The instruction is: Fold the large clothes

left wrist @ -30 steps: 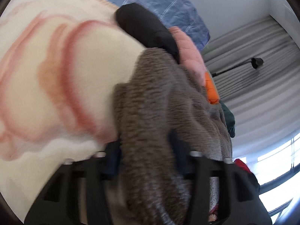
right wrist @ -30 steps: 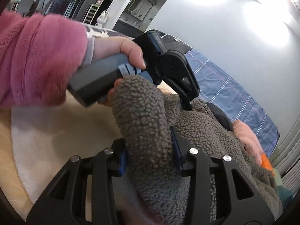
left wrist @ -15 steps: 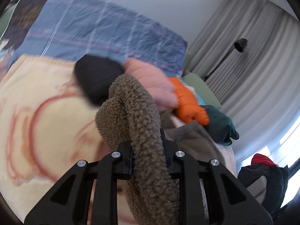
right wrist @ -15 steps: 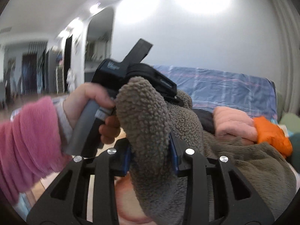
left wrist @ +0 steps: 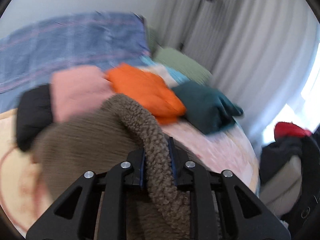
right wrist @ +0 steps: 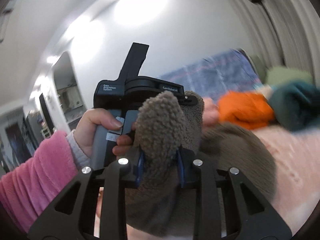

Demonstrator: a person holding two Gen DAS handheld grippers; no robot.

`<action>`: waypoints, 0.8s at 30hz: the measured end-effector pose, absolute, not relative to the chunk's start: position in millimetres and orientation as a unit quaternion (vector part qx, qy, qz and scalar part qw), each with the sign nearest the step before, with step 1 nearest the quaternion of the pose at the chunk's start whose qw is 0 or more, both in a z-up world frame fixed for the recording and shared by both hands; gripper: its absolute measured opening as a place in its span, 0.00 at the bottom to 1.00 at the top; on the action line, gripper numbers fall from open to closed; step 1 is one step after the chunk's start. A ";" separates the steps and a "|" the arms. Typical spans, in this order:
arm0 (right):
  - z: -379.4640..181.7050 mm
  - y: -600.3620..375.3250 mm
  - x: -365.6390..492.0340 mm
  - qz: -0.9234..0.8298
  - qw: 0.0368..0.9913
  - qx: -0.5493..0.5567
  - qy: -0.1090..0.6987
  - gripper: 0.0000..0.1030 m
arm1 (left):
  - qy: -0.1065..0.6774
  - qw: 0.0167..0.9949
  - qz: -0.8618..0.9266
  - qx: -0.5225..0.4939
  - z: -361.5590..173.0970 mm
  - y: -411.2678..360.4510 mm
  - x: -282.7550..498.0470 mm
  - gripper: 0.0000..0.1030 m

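Observation:
A brown fleece garment hangs up off the bed in a thick rolled edge. My left gripper is clamped on that edge; its jaws are still closing and the fleece is pinched thin between the blue pads. In the right wrist view, a bunched fold of the same fleece fills my right gripper, whose jaws are also closing on it. Just beyond that fold, a hand in a pink sleeve holds the left gripper's black body. The two grippers are close together.
Folded clothes lie in a row on the bed behind: black, pink, orange and teal. A blue plaid blanket and a green pillow lie farther back. Grey curtains hang at the right, above a red and dark clothes heap.
Both grippers have risen with the fleece and rolled, so the views swing from the cream blanket toward the curtains. The fleece between each pair of pads has been squeezed narrower.

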State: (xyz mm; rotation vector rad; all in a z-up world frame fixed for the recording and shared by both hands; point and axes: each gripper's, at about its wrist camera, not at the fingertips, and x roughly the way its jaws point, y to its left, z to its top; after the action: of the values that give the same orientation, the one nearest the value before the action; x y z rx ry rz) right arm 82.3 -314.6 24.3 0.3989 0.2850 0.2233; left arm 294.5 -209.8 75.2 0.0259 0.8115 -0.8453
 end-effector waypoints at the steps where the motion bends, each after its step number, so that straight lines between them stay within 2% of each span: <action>1: 15.2 -327.4 80.3 0.102 0.961 0.210 0.150 0.26 | 0.391 0.826 -0.405 0.022 66.0 -227.4 294.1 0.19; 5: -31.1 -377.1 75.6 0.077 0.940 0.272 0.192 0.25 | 0.430 0.797 -0.423 0.038 26.0 -282.4 295.9 0.19; 11: -67.6 -403.9 74.4 0.086 0.916 0.330 0.213 0.27 | 0.435 0.786 -0.437 0.042 10.9 -305.8 295.7 0.20; 15: -65.8 -398.6 74.3 0.080 0.912 0.335 0.221 0.60 | 0.435 0.781 -0.448 0.016 7.5 -289.9 298.1 0.21; 19: -50.9 -395.0 82.7 0.107 0.910 0.330 0.228 0.68 | 0.432 0.780 -0.453 -0.005 6.7 -282.1 297.4 0.21; 20: -46.9 -393.3 87.3 0.114 0.911 0.325 0.228 0.66 | 0.432 0.780 -0.453 -0.004 7.7 -285.4 296.2 0.21; 21: -45.2 -391.0 92.4 0.113 0.913 0.317 0.229 0.47 | 0.432 0.782 -0.450 -0.001 8.5 -285.8 295.2 0.22; 22: -45.2 -391.0 97.1 0.107 0.916 0.313 0.228 0.34 | 0.430 0.784 -0.446 0.004 10.2 -286.8 294.2 0.22; 24: -45.4 -397.2 95.8 0.123 0.906 0.341 0.219 0.27 | 0.421 0.795 -0.436 0.005 24.2 -283.5 293.0 0.22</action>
State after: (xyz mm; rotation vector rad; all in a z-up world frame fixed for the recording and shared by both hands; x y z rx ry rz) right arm 95.8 -397.2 -45.4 0.7048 0.4525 0.2541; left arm 293.0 -283.5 24.2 0.0098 0.9040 -0.9379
